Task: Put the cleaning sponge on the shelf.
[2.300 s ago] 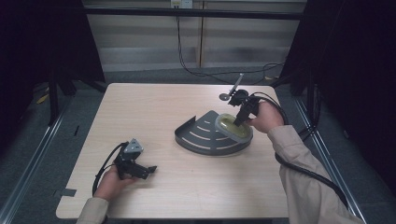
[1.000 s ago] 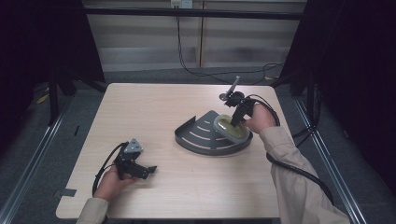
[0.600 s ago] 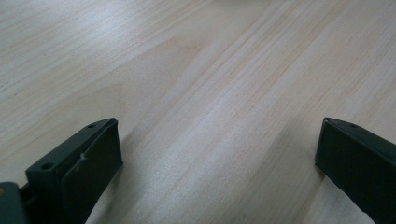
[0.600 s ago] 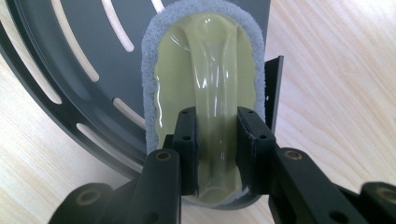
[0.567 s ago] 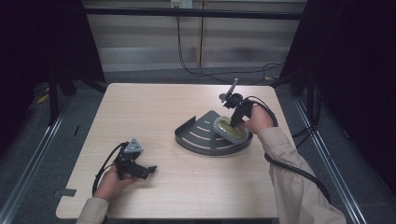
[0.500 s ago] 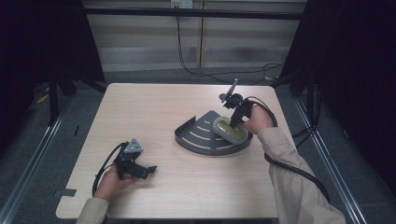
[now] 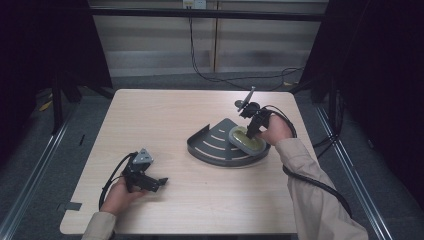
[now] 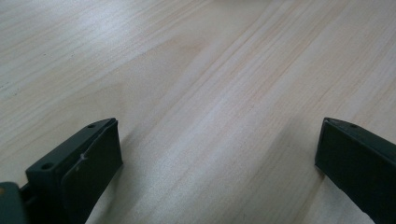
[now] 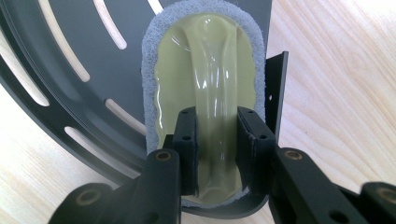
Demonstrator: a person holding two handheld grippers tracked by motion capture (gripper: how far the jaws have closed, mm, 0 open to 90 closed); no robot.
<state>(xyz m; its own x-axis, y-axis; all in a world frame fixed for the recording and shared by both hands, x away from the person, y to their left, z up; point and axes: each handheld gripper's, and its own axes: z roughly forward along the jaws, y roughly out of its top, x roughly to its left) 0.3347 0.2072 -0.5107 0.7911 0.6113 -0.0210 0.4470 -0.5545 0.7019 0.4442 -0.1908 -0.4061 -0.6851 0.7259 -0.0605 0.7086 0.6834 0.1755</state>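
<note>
A dark grey quarter-round slotted tray (image 7: pixel 210 145) lies right of the table's middle. In its right corner rests a yellow-green scrubber (image 7: pixel 246 140) with a grey pad around it. My right gripper (image 7: pixel 250 131) points down into the tray. In the right gripper view it (image 9: pixel 215 119) is shut on the raised handle of the scrubber (image 9: pixel 205 60), next to the wall of the tray (image 9: pixel 70 46). My left gripper (image 7: pixel 159 182) lies on the table near the front left. It (image 8: pixel 219 135) is open, with bare wood between its fingers (image 8: pixel 88 158).
The light wooden table (image 7: pixel 150 120) has bare surface to the left of and behind the tray. Its right edge runs close beside my right hand. Cables (image 7: pixel 220 80) lie on the floor behind the table, and metal rails flank both sides.
My right hand has shifted slightly to the left over the tray's corner, still on the scrubber. The left gripper has not moved.
</note>
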